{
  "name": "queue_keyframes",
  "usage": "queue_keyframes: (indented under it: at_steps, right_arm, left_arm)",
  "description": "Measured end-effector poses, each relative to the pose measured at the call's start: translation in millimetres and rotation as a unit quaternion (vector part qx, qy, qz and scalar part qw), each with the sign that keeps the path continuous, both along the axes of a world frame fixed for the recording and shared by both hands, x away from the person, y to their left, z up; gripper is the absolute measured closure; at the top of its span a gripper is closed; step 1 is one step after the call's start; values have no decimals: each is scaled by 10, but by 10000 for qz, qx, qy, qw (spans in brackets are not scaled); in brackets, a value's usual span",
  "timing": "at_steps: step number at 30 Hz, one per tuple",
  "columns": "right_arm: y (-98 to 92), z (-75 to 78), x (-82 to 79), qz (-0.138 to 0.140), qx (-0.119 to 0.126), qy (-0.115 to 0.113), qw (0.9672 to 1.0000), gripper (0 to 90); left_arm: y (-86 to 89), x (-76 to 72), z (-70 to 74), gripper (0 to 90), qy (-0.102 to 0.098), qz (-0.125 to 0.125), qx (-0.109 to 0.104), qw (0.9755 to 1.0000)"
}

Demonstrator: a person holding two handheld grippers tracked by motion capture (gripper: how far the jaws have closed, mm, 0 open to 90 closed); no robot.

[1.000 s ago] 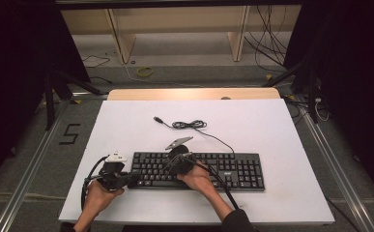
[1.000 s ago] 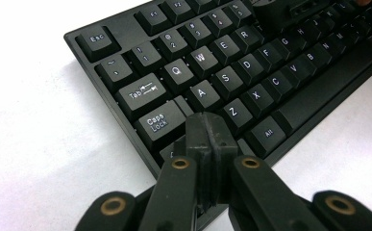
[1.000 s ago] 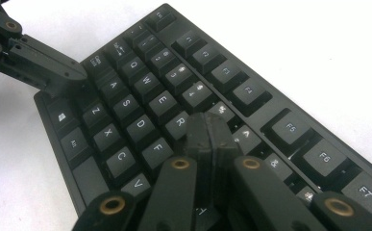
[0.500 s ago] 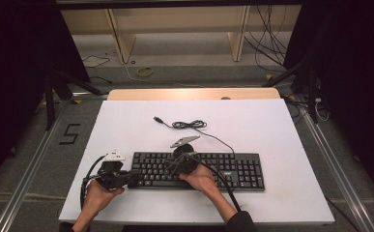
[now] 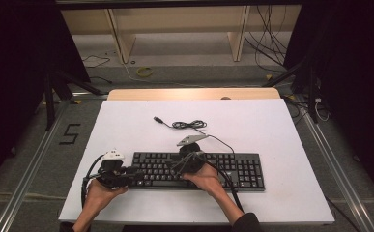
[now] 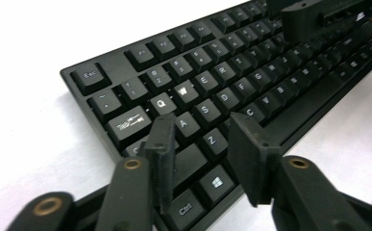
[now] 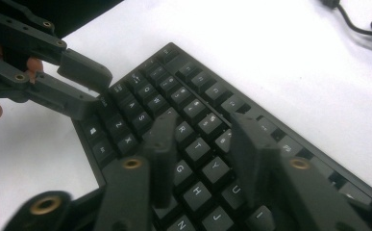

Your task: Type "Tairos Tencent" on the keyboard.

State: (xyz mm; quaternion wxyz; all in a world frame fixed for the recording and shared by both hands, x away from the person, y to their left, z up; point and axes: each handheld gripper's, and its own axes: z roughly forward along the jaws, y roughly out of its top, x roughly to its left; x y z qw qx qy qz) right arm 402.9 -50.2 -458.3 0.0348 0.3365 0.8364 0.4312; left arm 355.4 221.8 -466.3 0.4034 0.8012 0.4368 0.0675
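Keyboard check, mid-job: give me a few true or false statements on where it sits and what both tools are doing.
1. The keyboard lies flat on the white table. True.
2. The left tool is clamped on a pen. False: its jaws stand apart over the keyboard's left end with nothing gripped, having just been opening.
3. The right tool hovers over the letter keys, jaws apart. True; they too have just been opening.
4. The cable is coiled on top of the keys. False: it lies on the table beyond the keyboard.
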Motion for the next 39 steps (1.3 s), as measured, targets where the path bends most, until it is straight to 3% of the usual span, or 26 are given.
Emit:
queue_keyframes:
  at_steps: [7,17,30,33,39]
  right_arm:
    - [-89,49,-19,-114,139,-94,9998,507]
    - [-196,102,-47,-294,308,-228,9988,403]
    - [-359,137,-91,-385,376,-299,9981,365]
    - [-394,141,-105,-388,377,-322,9980,364]
    - [-423,139,-124,-372,353,-306,9982,368]
  left_arm:
    - [-12,21,10,474,-66,94,-102,9999]
    - [-11,86,-3,413,-95,226,-194,9995]
    - [-84,142,-36,632,6,144,45,9999]
    - [-112,151,-47,694,69,89,181,9998]
    - [-134,156,-44,764,131,65,215,9997]
